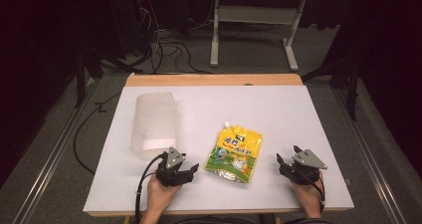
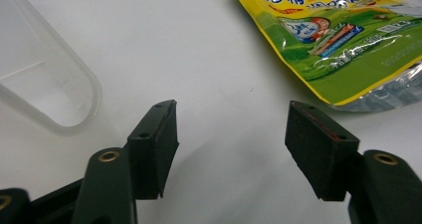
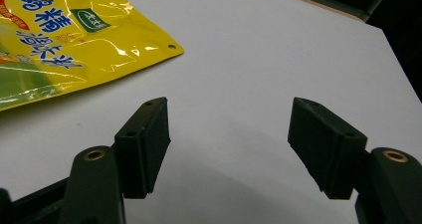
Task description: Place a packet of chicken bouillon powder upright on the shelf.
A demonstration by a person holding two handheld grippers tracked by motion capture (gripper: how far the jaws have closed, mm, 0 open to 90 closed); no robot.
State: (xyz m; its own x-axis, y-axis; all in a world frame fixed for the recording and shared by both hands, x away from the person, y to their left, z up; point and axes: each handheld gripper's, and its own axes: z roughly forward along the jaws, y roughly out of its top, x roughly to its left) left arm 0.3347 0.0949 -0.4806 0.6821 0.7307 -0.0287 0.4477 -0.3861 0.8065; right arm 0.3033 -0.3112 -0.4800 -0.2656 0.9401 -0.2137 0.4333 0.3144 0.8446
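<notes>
Yellow pouch (image 1: 235, 154) lay flat on the tabletop (image 1: 278, 114), near the clear plastic box (image 1: 154, 124), untouched. Left tool (image 1: 185, 170) and right tool (image 1: 288, 162): jaws spread, empty, flanking the pouch. Work judged not yet begun; grasping and placing remained.

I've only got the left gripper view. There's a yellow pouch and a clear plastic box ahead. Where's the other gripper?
Observer: The right gripper sits on the table, on the far side of the pouch from yours.
Operator: Is it holding anything?
Observer: No, its jaws stand open over bare table.
Operator: Which way does the box lie?
Observer: The box lies on its side, mouth toward the left gripper.
</notes>
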